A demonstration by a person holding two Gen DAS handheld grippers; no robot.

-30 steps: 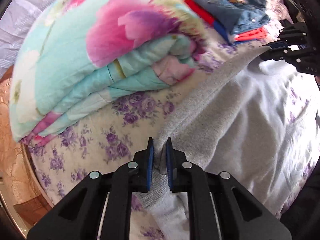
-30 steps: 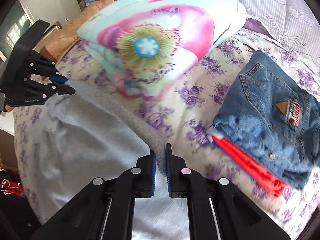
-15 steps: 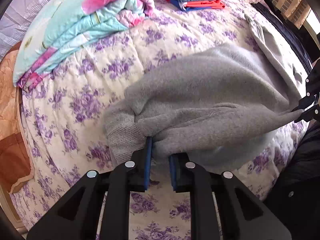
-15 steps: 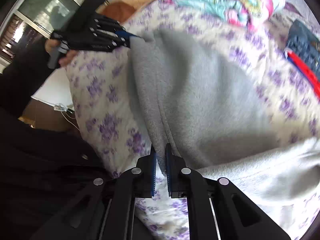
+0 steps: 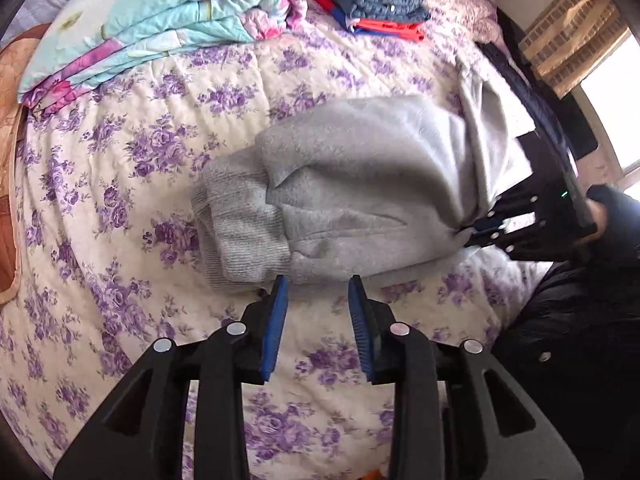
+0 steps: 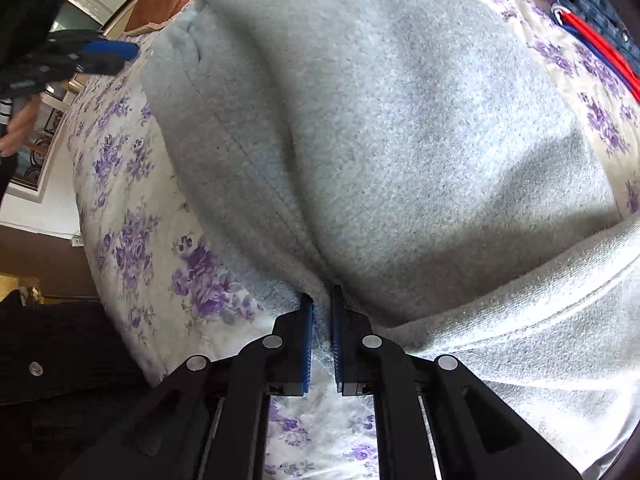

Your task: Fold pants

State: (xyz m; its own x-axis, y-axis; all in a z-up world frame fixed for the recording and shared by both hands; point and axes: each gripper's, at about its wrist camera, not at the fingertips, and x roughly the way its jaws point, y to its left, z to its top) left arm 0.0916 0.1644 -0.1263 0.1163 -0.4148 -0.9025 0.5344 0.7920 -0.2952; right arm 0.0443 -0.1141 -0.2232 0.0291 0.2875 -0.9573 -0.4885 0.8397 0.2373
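Grey fleece pants (image 5: pixel 360 184) lie folded over on the floral bedspread (image 5: pixel 120 184), ribbed cuffs (image 5: pixel 236 232) toward my left gripper. My left gripper (image 5: pixel 318 284) is open and empty, its tips just in front of the fold's near edge. My right gripper (image 6: pixel 322 300) is shut on the pants (image 6: pixel 380 128), pinching a fold of grey cloth between its blue pads. It also shows in the left wrist view (image 5: pixel 486 226), holding the pants' right end. The left gripper shows in the right wrist view (image 6: pixel 108 54), apart from the pants.
A folded floral quilt (image 5: pixel 160 28) lies at the back left. A stack of folded jeans and red and blue clothes (image 5: pixel 372 4) sits at the back (image 6: pixel 596 28). The bed's near edge and my dark clothing (image 5: pixel 580 340) are at the right.
Both grippers carried the pants' edge over toward the near side, folding them. The left gripper then opened and let go of the cloth. The right gripper still holds it.
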